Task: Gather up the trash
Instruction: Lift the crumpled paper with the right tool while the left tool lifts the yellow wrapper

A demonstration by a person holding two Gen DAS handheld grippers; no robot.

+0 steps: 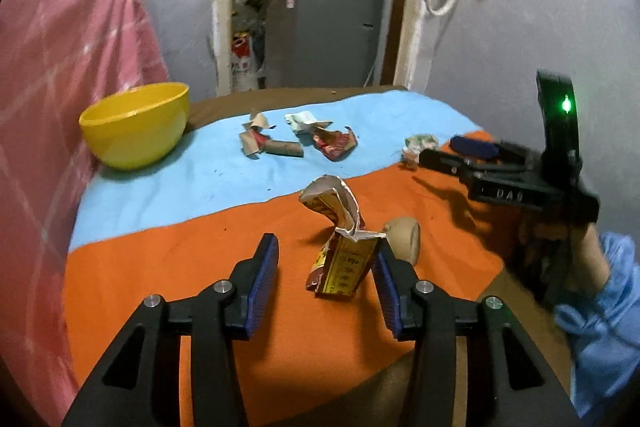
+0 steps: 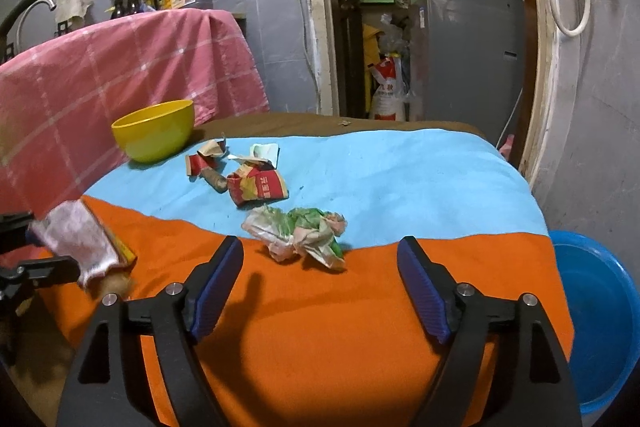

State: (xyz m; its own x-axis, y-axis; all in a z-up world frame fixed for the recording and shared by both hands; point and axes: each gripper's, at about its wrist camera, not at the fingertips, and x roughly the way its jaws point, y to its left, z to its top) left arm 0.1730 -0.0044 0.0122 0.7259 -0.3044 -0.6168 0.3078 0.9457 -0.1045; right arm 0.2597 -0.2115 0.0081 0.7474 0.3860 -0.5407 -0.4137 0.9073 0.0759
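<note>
My left gripper (image 1: 326,267) is open. A torn red and yellow wrapper (image 1: 340,247) stands between its fingers, against the right pad; it shows blurred in the right wrist view (image 2: 86,247). My right gripper (image 2: 320,275) is open and empty, just short of a crumpled green and pink wrapper (image 2: 298,235), which also shows in the left wrist view (image 1: 418,145). More torn wrappers (image 1: 296,139) lie on the blue cloth, also in the right wrist view (image 2: 240,173). A yellow bowl (image 1: 136,123) stands at the far left, also in the right wrist view (image 2: 154,129).
The table has an orange cloth (image 2: 320,327) in front and a blue cloth (image 2: 400,179) behind. A pink checked cloth (image 1: 60,87) hangs at the left. A blue basin (image 2: 592,315) sits below the table's right edge. A beige roll (image 1: 404,239) lies beside the left gripper.
</note>
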